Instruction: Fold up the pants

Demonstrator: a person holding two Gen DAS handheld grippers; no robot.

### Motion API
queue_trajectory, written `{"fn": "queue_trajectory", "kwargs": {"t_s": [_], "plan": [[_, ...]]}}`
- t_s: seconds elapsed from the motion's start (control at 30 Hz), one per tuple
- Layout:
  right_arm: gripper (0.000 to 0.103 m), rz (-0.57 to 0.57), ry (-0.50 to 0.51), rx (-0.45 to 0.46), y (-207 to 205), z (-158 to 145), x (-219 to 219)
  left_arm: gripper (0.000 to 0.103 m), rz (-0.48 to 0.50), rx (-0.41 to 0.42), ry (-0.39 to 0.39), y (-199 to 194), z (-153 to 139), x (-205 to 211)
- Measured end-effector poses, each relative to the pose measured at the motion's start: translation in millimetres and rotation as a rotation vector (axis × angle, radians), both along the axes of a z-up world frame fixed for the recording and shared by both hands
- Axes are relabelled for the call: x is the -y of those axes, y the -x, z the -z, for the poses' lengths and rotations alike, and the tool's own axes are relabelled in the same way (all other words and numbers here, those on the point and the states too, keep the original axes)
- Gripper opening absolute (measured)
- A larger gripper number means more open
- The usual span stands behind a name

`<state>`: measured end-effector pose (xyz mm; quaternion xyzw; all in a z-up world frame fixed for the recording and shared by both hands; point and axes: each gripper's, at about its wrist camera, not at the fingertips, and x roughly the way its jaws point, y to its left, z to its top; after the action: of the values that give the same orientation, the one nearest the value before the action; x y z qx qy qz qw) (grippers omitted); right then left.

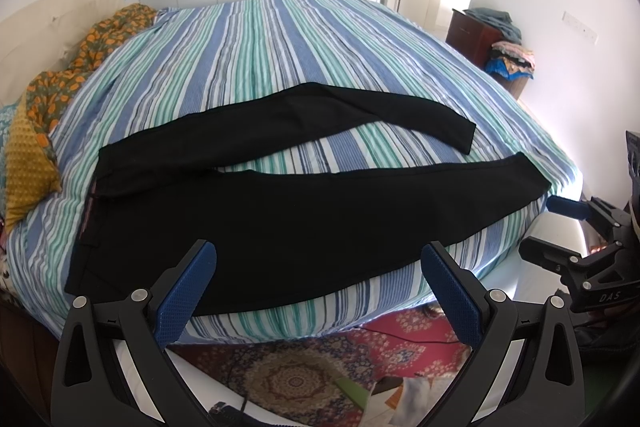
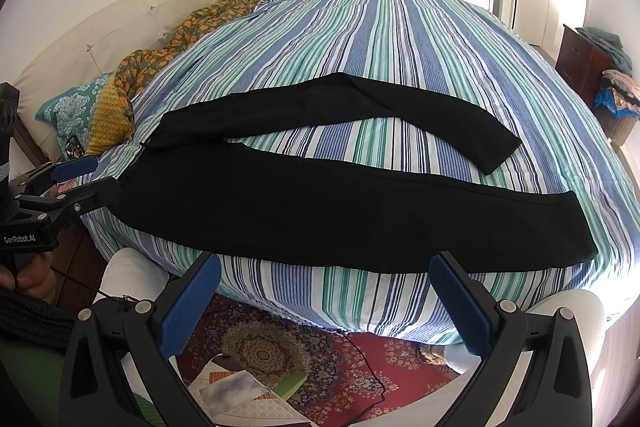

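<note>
- The black pants (image 1: pixel 256 211) are laid flat on the striped bed (image 1: pixel 280 47), with the waistband toward the pillows (image 2: pixel 76 115) and the two legs spread apart in a V.
- The left tool (image 1: pixel 318 267) is held with its blue pads (image 1: pixel 186 291) spread wide, above the near edge of the pants, with nothing gripped.
- The right tool (image 2: pixel 324 279) is likewise held spread and empty, near the bed's edge above a patterned rug (image 2: pixel 280 347).

bare bedspread (image 1: pixel 280 39) beyond pants (image 1: pixel 256 223), pillows (image 1: pixel 28 167) headward
</note>
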<state>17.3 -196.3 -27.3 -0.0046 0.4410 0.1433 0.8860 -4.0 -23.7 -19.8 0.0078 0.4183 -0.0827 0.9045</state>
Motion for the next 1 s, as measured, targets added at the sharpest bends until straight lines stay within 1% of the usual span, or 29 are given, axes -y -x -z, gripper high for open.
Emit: {"fn": "queue_trajectory", "kwargs": {"t_s": [1.0], "plan": [[0.103,0.000,0.000,-0.005,-0.5,1.7,0.0,0.102,0.001,-0.003,0.000,-0.2,1.9,-0.1]]}}
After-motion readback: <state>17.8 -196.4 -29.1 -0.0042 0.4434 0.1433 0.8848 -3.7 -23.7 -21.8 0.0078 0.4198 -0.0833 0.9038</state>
